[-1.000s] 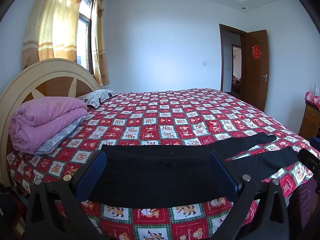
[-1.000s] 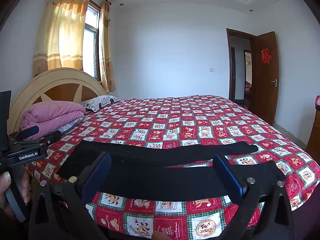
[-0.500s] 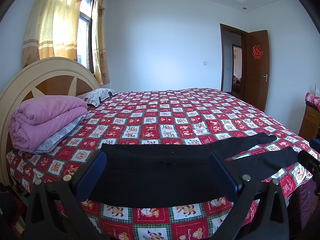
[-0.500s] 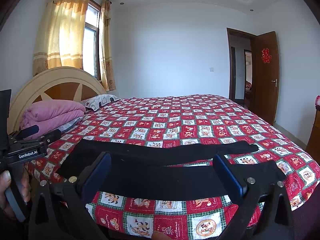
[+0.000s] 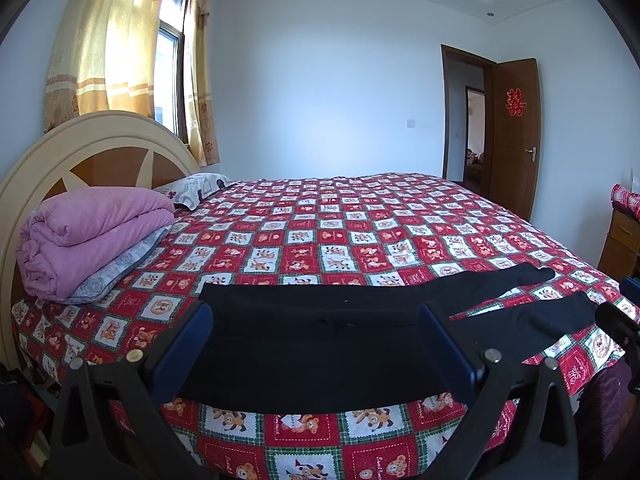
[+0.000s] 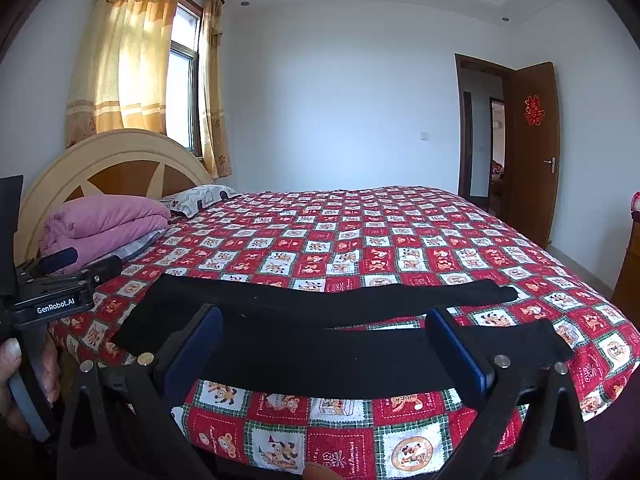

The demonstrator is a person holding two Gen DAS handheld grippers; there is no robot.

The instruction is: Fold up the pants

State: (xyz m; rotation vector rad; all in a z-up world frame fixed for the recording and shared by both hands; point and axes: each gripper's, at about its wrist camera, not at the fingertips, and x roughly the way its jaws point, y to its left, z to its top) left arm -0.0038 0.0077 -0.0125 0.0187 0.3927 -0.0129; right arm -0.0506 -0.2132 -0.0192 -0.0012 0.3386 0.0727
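Your left hand-held gripper and your right hand-held gripper both hang with their blue pads spread wide and nothing between them, just short of the near edge of the bed. The black pants lie flat along that near edge on the red checked bedspread, waist toward the headboard and the two legs parted toward the foot; farther off a folded pink quilt sits against the headboard
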